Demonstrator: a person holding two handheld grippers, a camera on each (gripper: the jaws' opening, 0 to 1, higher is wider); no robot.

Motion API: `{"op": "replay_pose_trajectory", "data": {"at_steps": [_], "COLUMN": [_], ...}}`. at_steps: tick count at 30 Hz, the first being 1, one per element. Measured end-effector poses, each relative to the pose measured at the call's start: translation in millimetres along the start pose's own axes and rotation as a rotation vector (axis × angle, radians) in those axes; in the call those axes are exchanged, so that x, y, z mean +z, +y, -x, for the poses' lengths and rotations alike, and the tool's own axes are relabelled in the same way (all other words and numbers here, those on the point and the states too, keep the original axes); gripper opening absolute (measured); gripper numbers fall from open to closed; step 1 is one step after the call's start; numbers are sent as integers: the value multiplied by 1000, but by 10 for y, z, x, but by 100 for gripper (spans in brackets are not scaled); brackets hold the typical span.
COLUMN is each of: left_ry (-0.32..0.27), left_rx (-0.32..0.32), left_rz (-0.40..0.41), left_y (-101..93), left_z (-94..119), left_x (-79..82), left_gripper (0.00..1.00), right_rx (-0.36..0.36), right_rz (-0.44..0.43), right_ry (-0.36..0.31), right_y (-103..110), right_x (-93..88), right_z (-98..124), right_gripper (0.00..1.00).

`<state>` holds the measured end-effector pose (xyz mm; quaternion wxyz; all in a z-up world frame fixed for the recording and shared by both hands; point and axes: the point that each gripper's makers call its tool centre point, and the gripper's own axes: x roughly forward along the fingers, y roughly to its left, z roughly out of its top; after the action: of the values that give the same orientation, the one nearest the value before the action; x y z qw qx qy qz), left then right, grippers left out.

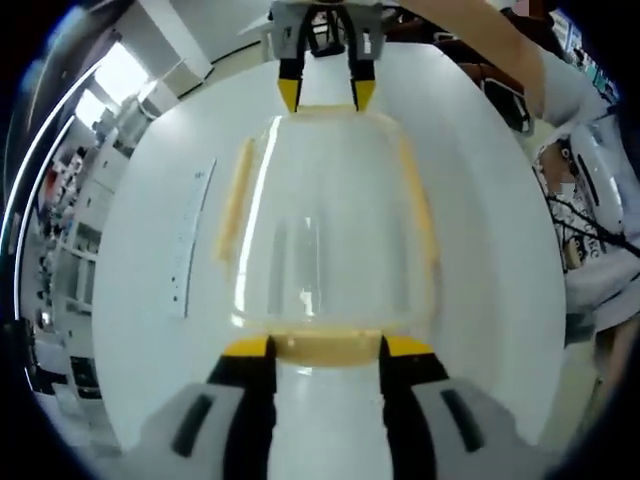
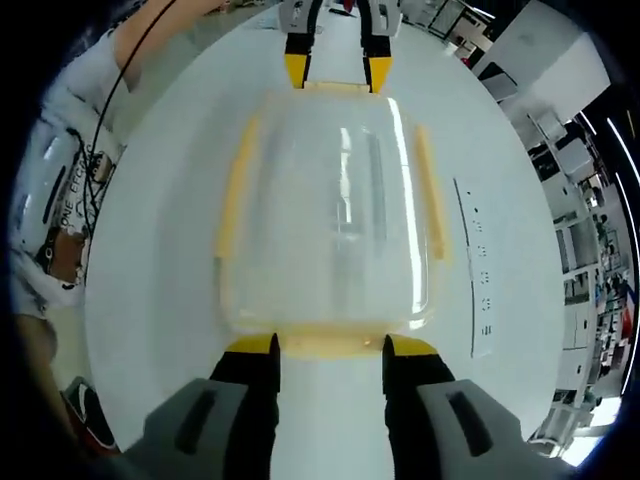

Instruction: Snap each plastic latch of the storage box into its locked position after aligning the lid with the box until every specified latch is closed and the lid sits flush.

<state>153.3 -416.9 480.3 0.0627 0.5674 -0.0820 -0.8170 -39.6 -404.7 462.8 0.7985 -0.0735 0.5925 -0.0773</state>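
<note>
Nearest the camera in the left gripper view, we see the left tool (image 1: 325, 347) with its yellow-tipped jaws spread to either side of the near end latch (image 1: 325, 349) of the storage box (image 1: 330, 250); the jaws hold nothing. Left of the box in this view, a white power strip (image 1: 190, 240) lies on the white tabletop (image 1: 500, 250). The clear lid (image 1: 330, 215) sits on the box, with yellow latches along both long sides. At the far end, the right tool (image 1: 326, 95) faces us.

In the right gripper view, we see the right tool (image 2: 330, 346), likewise spread at its own end latch (image 2: 330, 345) and gripping nothing.

We judge that the end-latch step is in hand, though we cannot tell whether any latch is locked. The next move calls for pressing each end latch squarely against the box wall until it seats, with both ends kept level so the lid stays flush.
</note>
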Motion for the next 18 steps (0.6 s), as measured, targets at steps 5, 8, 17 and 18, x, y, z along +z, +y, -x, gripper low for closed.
{"op": "replay_pose_trajectory", "data": {"at_steps": [5,8,17,18], "left_ry": [16,18,21,19], "left_rx": [1,3,9,9], "left_rz": [15,21,14,11], "left_y": [43,74,200,205], "left_z": [32,52,35,37], "left_x": [-196,-292,-480,-489], "left_gripper": [39,39,39,39], "right_rx": [9,14,26,32], "right_rz": [11,13,-3,-9], "right_ry": [-3,-8,-19,-17], "right_y": [-19,-48,-110,-106], "right_x": [188,272,411,417], "right_z": [-93,-147,-236,-240], "right_gripper": [40,40,40,40]}}
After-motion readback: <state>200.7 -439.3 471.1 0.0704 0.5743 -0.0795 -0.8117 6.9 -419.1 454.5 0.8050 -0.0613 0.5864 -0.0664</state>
